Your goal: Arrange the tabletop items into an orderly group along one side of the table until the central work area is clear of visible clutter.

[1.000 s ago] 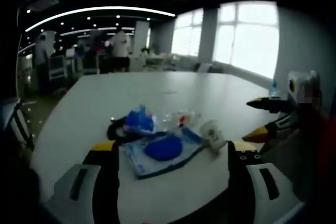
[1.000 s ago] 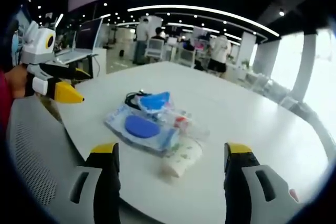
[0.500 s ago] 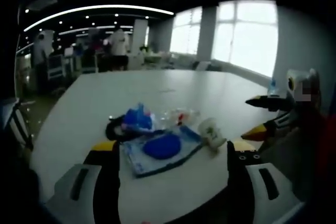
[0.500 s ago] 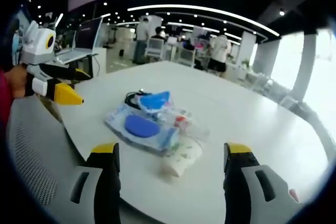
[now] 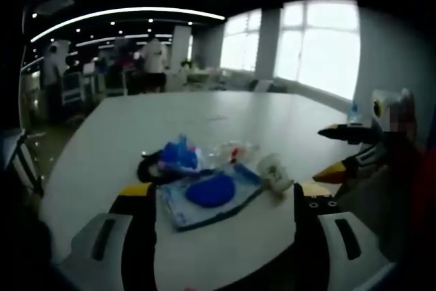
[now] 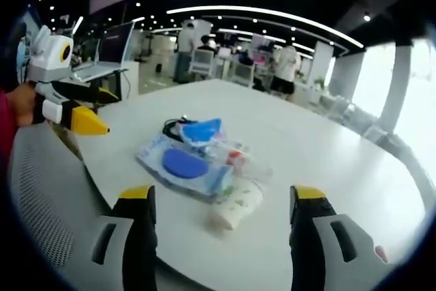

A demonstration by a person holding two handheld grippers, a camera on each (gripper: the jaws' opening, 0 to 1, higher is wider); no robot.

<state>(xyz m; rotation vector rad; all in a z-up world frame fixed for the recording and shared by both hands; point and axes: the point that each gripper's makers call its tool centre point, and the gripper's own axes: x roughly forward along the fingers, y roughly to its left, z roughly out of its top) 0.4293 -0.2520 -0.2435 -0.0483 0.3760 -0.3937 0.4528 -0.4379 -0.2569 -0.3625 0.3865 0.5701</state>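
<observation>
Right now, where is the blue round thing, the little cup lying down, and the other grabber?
blue round thing (image 6: pixel 180 163), right gripper view, on its domed top.
little cup (image 6: pixel 236 206), right gripper view, on its printed side.
left gripper (image 6: pixel 94 112), right gripper view, between its two tips.

Your large white round-edged table (image 6: pixel 320 148) carries one cluster: a blue-lidded wet-wipe pack (image 6: pixel 182 165), a patterned paper cup (image 6: pixel 235 206) lying sideways, crumpled blue plastic (image 6: pixel 202 129), black cord (image 5: pixel 148 167).
</observation>
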